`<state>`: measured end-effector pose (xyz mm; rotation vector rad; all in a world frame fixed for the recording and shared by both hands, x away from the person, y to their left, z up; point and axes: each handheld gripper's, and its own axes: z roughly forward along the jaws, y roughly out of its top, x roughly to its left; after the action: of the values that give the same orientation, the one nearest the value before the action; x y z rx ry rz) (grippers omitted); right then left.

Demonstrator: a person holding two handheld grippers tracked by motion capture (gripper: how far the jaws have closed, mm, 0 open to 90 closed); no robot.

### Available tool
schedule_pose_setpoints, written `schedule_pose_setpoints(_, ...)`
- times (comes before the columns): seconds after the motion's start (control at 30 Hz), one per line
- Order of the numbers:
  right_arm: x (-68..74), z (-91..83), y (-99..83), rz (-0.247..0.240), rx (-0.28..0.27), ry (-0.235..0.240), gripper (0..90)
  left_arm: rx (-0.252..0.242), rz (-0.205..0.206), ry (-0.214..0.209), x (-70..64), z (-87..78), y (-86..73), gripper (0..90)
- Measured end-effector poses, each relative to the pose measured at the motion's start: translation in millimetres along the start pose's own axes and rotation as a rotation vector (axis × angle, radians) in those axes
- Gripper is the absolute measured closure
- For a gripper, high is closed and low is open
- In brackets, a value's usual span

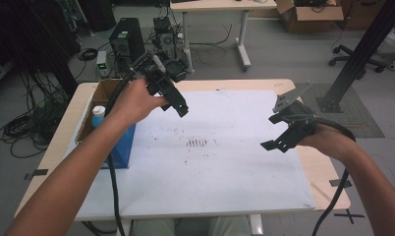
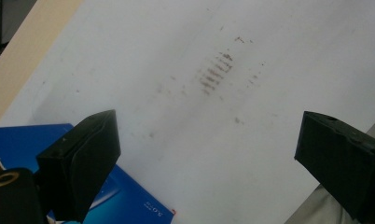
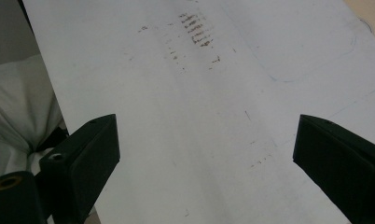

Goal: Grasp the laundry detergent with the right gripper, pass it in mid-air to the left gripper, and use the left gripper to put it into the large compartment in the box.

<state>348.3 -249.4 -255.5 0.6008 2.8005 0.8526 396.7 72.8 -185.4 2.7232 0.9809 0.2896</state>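
- Right gripper: held above the right side of the white mat, jaws spread wide, empty.
- Left gripper: farther off, above the mat's far left, jaws wide apart, empty.
- Blue box: at the mat's left edge, just beside the left gripper.

white sheet with dark smudges on wooden table; computer tower, cables and cardboard box on floor behind.

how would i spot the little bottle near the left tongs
Start at the white sheet covering the table, then go to its left edge, where an open cardboard box stands. The bottle stands inside it; its pale blue cap sets it apart.
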Motion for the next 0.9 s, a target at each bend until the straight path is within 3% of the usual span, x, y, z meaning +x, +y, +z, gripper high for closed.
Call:
schedule_pose_setpoints(0.63, 3.0, -1.2, -2.5, 0.014, 0.005, -0.001, 6.7, 0.012, 0.154, -0.054, -5.2, 16.3, 16.7, 7.4)
schedule_pose_setpoints(0.9, 6.5, -1.9, 4.0, -0.002, 0.005, 0.004, 6.8, 0.022, 0.184, -0.053, -2.0, 19.7, 16.3, 7.7)
